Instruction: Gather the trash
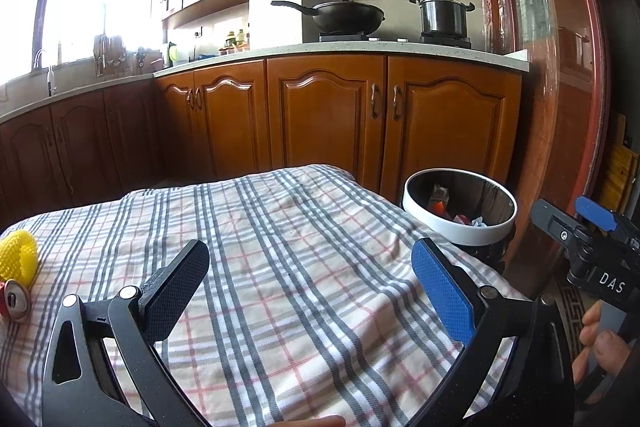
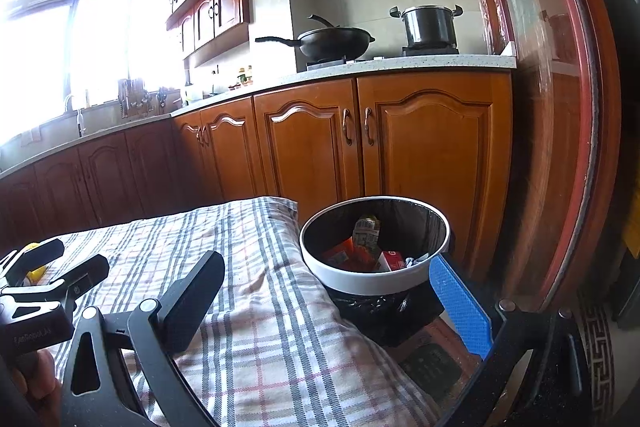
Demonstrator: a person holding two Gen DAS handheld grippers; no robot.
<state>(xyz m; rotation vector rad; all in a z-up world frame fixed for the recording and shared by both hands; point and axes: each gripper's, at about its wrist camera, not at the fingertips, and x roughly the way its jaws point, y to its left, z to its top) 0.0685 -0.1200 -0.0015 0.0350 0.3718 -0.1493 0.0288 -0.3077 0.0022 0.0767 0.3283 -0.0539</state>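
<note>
Trash: one can (image 1: 15, 301) and one yellow ball (image 1: 18, 262) at the table's (image 1: 304, 267) left edge; my two grippers, left (image 1: 310, 285) and right (image 2: 326, 301), gape empty.

Left gripper (image 1: 310, 281) low in its frame, fingers spread wide and empty, right gripper (image 2: 326, 301) likewise splayed and empty, a bare hand (image 1: 598, 345) at lower right gripping its handle

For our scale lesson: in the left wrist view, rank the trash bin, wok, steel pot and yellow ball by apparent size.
1. trash bin
2. wok
3. steel pot
4. yellow ball, partly cut off at the frame edge, so unsure.
</note>
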